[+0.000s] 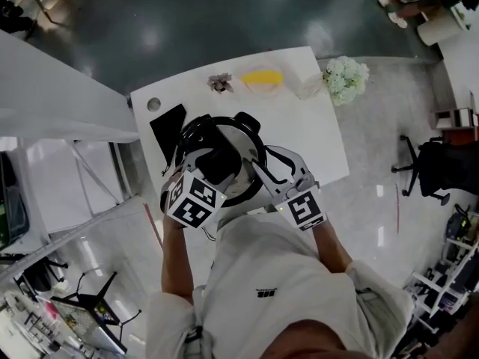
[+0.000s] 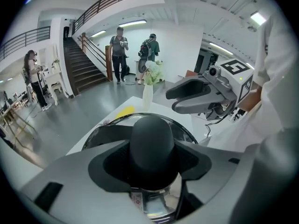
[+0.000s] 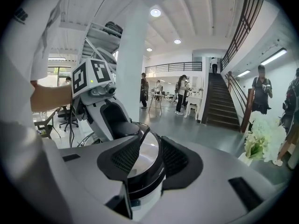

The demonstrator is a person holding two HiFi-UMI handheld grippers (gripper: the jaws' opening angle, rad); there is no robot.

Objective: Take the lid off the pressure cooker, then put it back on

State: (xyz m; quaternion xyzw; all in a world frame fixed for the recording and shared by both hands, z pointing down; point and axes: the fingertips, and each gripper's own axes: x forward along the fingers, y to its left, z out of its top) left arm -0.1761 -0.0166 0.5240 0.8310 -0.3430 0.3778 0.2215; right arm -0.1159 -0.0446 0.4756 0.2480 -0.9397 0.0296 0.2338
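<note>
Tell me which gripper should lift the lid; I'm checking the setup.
Left, likely: the left gripper is clamped on the lid's black knob, while the right gripper only flanks the cooker's rim.

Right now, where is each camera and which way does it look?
Head view: on the person's head, looking down at the table, pressure cooker, arms, shirt.
Left gripper view: on the left gripper, facing the lid knob it holds; shirt at right.
Right gripper view: on the right gripper, facing the lid; arm at left.
Both gripper views share the flowers.
</note>
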